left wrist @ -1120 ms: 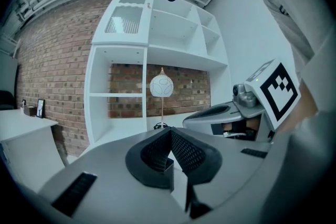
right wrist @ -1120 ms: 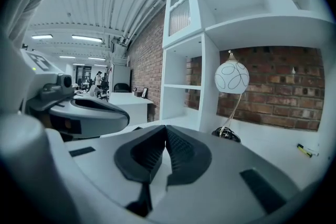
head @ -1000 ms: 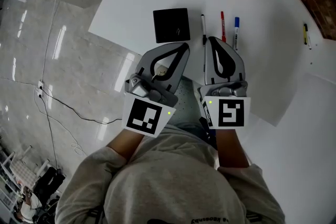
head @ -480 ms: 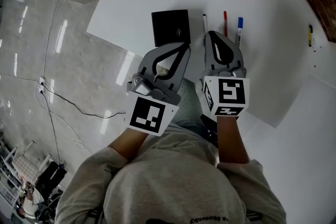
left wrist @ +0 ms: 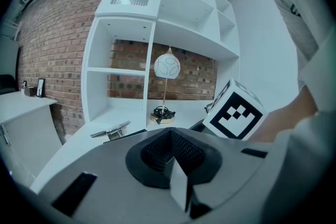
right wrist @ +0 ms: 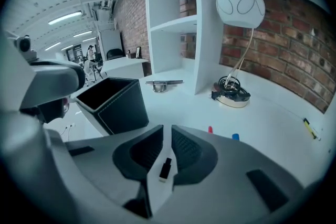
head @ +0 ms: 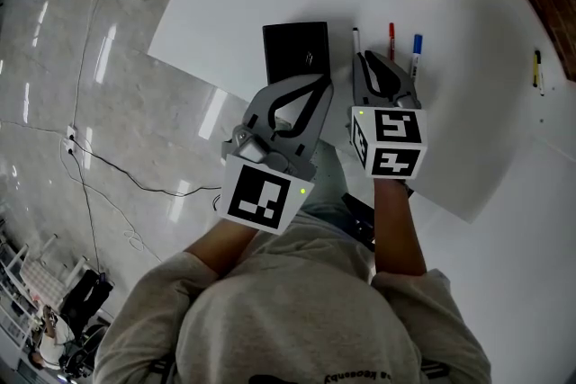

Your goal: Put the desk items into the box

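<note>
Left claw (head: 317,85) closed, empty. Right claw (head: 371,60) jaws have just been opening to a narrow slit, nothing between. Red pen (head: 391,31) lies just ahead, box (head: 295,49) to its left. Risk: the slit looks too narrow, so the jaws could knock the pen aside.

Grey left claw (head: 316,82), right claw (head: 367,58), black-and-white marker cubes (head: 265,194) (head: 392,142), seemingly beige sweatshirt (head: 315,319)

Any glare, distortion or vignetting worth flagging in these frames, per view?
Head view: bright streaks of glare on the glossy floor; white desk nearly featureless. Left gripper view: heavy fisheye, shelf unit bowed, corners black. Right gripper view: same vignette, black box sharp.
</note>
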A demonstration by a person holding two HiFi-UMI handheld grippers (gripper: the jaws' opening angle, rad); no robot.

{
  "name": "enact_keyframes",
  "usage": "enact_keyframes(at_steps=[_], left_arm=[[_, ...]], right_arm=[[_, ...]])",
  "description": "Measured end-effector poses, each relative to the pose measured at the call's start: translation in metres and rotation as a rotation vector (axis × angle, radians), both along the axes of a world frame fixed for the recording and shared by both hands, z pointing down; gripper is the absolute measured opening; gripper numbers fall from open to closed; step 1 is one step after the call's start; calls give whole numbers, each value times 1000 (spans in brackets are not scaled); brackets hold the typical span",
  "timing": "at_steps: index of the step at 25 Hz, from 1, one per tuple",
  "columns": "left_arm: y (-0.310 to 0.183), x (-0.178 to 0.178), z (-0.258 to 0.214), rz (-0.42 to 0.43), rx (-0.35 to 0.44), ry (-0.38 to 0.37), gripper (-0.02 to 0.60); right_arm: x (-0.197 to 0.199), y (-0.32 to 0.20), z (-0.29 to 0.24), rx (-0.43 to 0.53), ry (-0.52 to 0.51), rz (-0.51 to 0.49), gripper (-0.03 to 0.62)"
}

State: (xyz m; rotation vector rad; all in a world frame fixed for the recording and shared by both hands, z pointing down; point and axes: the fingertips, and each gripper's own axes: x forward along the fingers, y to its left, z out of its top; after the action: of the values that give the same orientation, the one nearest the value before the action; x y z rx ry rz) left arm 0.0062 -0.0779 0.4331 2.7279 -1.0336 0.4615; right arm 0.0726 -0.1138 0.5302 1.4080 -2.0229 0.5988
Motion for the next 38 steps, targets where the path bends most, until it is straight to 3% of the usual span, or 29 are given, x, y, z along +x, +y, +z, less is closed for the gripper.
enact_keyframes(at_steps=[3,13,26,38], left_arm=[[-2,0,1,-2,-4,-5,3],[-4,0,1,-4,-22,-11,3],[-6,-5,3,-28,-49,-2,3],[1,-3,-1,-31,-78,14,3]], right_arm=[[0,0,15,-78,-16,5,79],[1,-3,51,-259,32,-5,92],[9,-11,66,-341,17,51,101],[15,-12,65,-389,-36,54,48]])
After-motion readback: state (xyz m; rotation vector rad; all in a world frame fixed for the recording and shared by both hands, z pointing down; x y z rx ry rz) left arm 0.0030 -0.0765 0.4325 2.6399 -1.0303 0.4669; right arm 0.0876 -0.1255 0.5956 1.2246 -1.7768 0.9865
